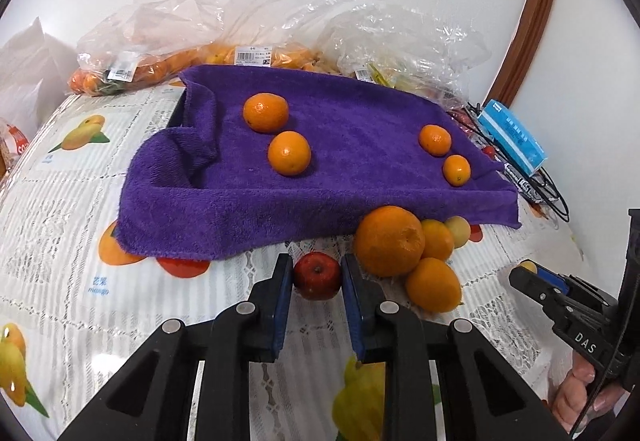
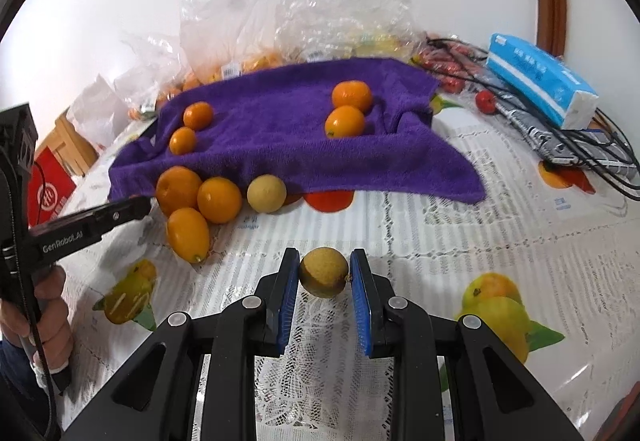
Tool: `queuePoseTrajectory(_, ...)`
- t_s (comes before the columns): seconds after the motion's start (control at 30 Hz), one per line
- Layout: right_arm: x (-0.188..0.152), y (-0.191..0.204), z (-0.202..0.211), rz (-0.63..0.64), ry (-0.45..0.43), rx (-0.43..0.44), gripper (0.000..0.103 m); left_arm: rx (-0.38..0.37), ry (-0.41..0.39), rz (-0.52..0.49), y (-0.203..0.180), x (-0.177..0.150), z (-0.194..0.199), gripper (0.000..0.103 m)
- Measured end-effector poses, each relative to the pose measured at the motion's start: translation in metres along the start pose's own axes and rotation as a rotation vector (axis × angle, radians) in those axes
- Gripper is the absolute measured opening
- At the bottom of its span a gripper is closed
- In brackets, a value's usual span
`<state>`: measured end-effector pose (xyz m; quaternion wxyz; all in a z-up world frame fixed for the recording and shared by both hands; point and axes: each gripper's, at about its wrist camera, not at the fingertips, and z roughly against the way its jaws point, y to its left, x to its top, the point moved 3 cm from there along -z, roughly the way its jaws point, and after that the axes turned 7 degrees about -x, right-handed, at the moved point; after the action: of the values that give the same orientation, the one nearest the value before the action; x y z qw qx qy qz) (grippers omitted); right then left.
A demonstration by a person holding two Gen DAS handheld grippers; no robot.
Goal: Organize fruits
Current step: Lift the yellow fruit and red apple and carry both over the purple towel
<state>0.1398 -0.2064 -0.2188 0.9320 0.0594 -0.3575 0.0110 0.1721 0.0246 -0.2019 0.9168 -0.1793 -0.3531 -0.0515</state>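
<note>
In the left wrist view my left gripper (image 1: pixel 316 269) is shut on a small red apple (image 1: pixel 317 277) on the tablecloth, just before the purple towel (image 1: pixel 340 161). A big orange (image 1: pixel 388 241), two smaller oranges and a pale yellow fruit (image 1: pixel 458 231) lie to the apple's right. Two large oranges (image 1: pixel 289 153) and two small ones (image 1: pixel 435 139) rest on the towel. In the right wrist view my right gripper (image 2: pixel 325 265) is shut on a yellow-brown round fruit (image 2: pixel 324 277). The left gripper (image 2: pixel 136 207) reaches in beside the orange heap (image 2: pixel 219 200).
Clear plastic bags of fruit (image 1: pixel 160 61) line the wall behind the towel. A blue tissue pack (image 2: pixel 540 81), black cables and pens (image 2: pixel 580 149) lie at the right. A red box (image 2: pixel 52 189) stands off the left edge. A fruit-print lace tablecloth (image 2: pixel 440 221) covers the table.
</note>
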Motion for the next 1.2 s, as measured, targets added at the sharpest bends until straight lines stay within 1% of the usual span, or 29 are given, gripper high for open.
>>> queuePoseTrajectory(0.13, 0.004, 0.0, 0.005, -0.003, -0.007, -0.001, 0.026, -0.01, -0.028, -0.001, -0.002, 0.006, 0.015, 0.024)
queuePoseTrajectory(0.23, 0.016, 0.002, 0.014, 0.0, -0.037, 0.006, 0.026, -0.005, -0.061, -0.009, -0.004, 0.017, 0.028, 0.024)
queuePoseTrajectory(0.33, 0.035, 0.004, 0.024, 0.005, -0.08, -0.002, 0.026, 0.003, -0.094, -0.01, -0.004, 0.028, 0.038, 0.024)
queuePoseTrajectory(0.43, 0.058, 0.004, 0.03, 0.011, -0.13, -0.01, 0.026, 0.042, -0.124, -0.009, 0.0, 0.044, 0.043, 0.024)
queuePoseTrajectory(0.57, 0.088, 0.003, 0.026, 0.013, -0.169, -0.016, 0.026, 0.072, -0.15, 0.017, 0.01, 0.063, 0.04, 0.024)
queuePoseTrajectory(0.63, 0.097, 0.001, 0.019, 0.002, -0.168, -0.012, 0.026, 0.091, -0.157, 0.038, 0.019, 0.071, 0.033, 0.024)
queuePoseTrajectory(0.73, 0.112, -0.004, 0.003, -0.018, -0.151, -0.014, 0.026, 0.089, -0.16, 0.073, 0.027, 0.082, 0.024, 0.024)
queuePoseTrajectory(0.8, 0.122, -0.006, -0.006, -0.029, -0.158, -0.017, 0.026, 0.093, -0.163, 0.079, 0.031, 0.09, 0.014, 0.024)
queuePoseTrajectory(0.87, 0.125, -0.007, -0.014, -0.039, -0.162, -0.018, 0.026, 0.105, -0.166, 0.075, 0.032, 0.091, 0.007, 0.024)
queuePoseTrajectory(0.97, 0.119, -0.012, -0.029, -0.06, -0.14, 0.001, 0.026, 0.106, -0.163, 0.078, 0.038, 0.087, -0.006, 0.024)
queuePoseTrajectory(1.0, 0.115, -0.014, -0.033, -0.06, -0.124, -0.001, 0.026, 0.109, -0.157, 0.08, 0.041, 0.083, -0.011, 0.024)
queuePoseTrajectory(1.07, 0.11, -0.017, -0.039, -0.042, -0.106, -0.025, 0.026, 0.129, -0.121, 0.084, 0.043, 0.08, -0.018, 0.024)
queuePoseTrajectory(1.13, 0.108, -0.02, -0.043, -0.041, -0.098, -0.045, 0.026, 0.108, -0.121, 0.084, 0.046, 0.078, -0.02, 0.024)
queuePoseTrajectory(1.2, 0.108, -0.024, -0.046, -0.059, -0.088, -0.031, 0.026, 0.103, -0.118, 0.105, 0.05, 0.078, -0.021, 0.024)
